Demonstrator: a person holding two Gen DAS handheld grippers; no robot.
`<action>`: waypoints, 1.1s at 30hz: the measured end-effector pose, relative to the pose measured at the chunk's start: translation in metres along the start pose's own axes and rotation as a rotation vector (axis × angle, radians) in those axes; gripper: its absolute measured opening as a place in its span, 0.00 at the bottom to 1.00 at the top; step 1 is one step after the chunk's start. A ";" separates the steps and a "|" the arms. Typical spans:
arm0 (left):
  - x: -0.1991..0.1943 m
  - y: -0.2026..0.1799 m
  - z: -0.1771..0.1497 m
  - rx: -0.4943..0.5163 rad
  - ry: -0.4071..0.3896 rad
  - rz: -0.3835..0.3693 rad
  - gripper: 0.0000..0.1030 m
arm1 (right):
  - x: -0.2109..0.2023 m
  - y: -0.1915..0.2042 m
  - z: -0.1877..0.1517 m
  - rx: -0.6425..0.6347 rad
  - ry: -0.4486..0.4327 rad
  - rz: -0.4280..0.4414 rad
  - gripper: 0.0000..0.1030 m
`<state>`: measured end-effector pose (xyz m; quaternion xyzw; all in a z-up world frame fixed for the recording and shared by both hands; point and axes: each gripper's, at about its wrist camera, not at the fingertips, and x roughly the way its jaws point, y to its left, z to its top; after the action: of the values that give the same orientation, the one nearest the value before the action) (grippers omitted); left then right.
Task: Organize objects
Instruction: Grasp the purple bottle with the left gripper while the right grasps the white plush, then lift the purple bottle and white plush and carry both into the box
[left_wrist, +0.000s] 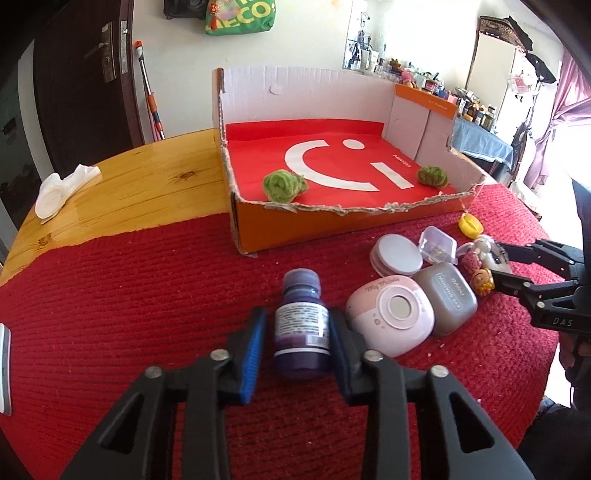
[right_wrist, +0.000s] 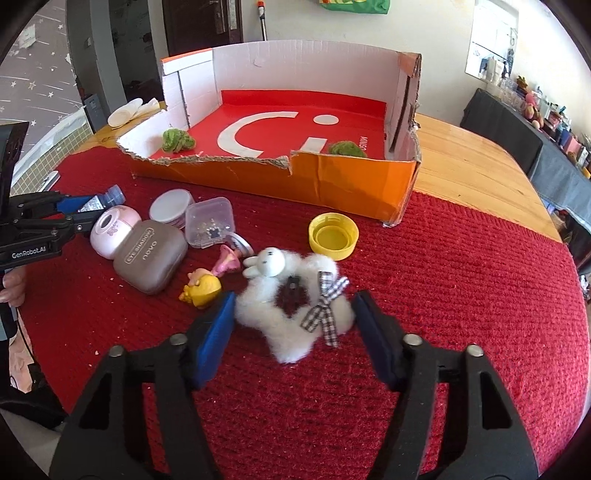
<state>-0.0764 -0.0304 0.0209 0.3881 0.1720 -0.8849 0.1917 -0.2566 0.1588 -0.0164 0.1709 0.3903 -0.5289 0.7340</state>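
Two claws down: my left claw is clamped on the upright purple bottle, my right claw brackets the fluffy white rabbit, unpinched, the box straight ahead.

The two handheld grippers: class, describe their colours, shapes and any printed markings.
Both are black plastic with triangular cut-outs, silver rivets and blue ribbed pads. The left gripper reads "GenRobot.AI" on its side; the right gripper shows "DAS".
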 end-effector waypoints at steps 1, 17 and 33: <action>-0.001 -0.001 0.000 -0.008 0.002 -0.013 0.28 | 0.000 0.000 0.000 -0.002 0.002 0.005 0.55; -0.037 -0.017 0.011 -0.001 -0.096 -0.006 0.28 | -0.036 -0.010 0.012 0.013 -0.099 0.042 0.55; -0.048 -0.030 0.026 0.021 -0.132 -0.022 0.28 | -0.054 -0.005 0.031 -0.004 -0.158 0.080 0.55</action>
<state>-0.0768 -0.0061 0.0784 0.3291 0.1541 -0.9123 0.1890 -0.2558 0.1711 0.0444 0.1427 0.3253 -0.5102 0.7833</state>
